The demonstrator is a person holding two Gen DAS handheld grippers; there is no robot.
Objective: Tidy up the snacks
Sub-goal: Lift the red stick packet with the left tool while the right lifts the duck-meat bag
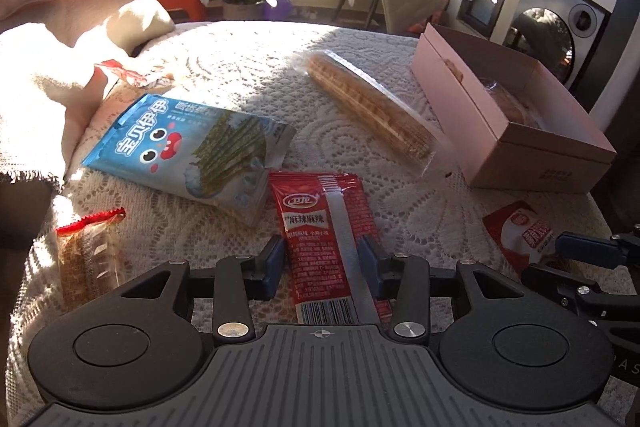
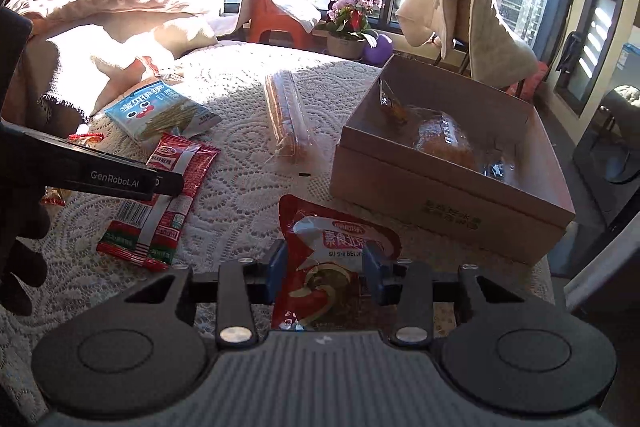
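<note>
My left gripper (image 1: 322,267) has its blue pads on both sides of a red spicy-strip packet (image 1: 324,247) lying on the lace cloth; whether it pinches the packet is unclear. My right gripper (image 2: 326,273) likewise straddles a red pouch with a white label (image 2: 332,259), which also shows in the left wrist view (image 1: 520,231). A pink cardboard box (image 2: 440,203) stands right of centre and holds wrapped snacks (image 2: 444,139). A blue seaweed bag (image 1: 180,147), a long clear wafer pack (image 1: 372,111) and a small clear wafer pack with a red edge (image 1: 86,255) lie on the cloth.
The table wears a white lace cloth (image 2: 240,107). Pillows and blankets (image 1: 48,47) crowd the left side. Behind stand a chair draped with a towel (image 2: 468,7), a flower pot (image 2: 348,27) and windows. A washing machine (image 1: 560,23) is at right.
</note>
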